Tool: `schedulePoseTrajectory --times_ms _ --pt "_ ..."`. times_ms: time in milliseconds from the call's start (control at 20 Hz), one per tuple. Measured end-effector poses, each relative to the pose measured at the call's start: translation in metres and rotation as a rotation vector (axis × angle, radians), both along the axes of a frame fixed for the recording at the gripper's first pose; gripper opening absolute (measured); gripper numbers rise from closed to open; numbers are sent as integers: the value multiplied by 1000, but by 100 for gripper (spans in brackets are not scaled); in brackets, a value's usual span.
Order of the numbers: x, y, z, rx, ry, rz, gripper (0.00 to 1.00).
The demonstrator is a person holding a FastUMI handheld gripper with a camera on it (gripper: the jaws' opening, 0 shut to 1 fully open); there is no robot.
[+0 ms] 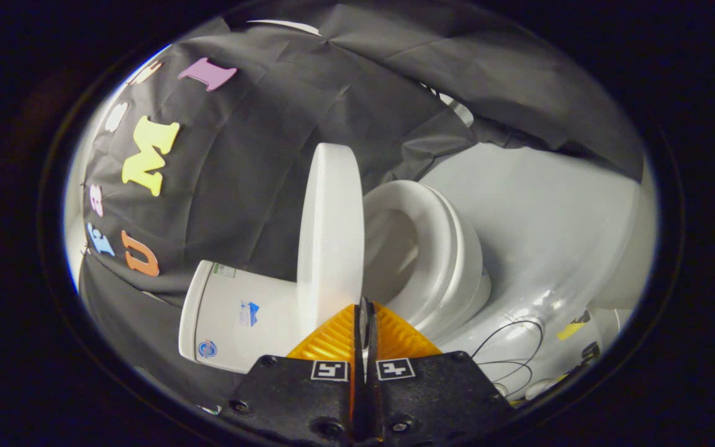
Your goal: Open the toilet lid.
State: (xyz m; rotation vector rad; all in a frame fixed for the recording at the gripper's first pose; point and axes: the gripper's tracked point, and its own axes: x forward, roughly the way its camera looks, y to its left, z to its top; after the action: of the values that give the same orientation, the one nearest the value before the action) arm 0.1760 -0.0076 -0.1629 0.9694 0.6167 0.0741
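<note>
The tongs [365,310] sit at the bottom middle of the frame, their two fingers drawn together with barely a slit between them and nothing held in that slit. Their tips come up right at the lower edge of the toilet lid [331,236]; whether they actually touch it I cannot tell.

The whole scene is rolled sideways in this view. The toilet lid stands in the centre of the frame as a tall white slab seen nearly edge-on, lifted well clear of the seat [429,254]. That seat, a white oval ring, lies just right of the lid, with the shadowed bowl [395,248] opening inside it. Left of the lid, in the lower left, is the white tank [239,316], with small stickers on its face.

Black cloth [258,155] hangs over the upper left and across the top. A pale glossy floor [550,217] fills the right side, and in the lower right a thin black cable [506,338] loops across it near a scrap of yellow tape [573,328].
</note>
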Motion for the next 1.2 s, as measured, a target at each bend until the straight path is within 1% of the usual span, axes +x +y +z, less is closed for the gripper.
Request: schedulePoseTrajectory --times_ms 500,650,850,1200 --pt "-3 26 46 -112 -63 9 4" --pt "-4 35 57 -156 -75 -6 4" --pt "-5 49 69 -217 -90 -5 4" --pt "-6 69 89 -272 -119 11 4"
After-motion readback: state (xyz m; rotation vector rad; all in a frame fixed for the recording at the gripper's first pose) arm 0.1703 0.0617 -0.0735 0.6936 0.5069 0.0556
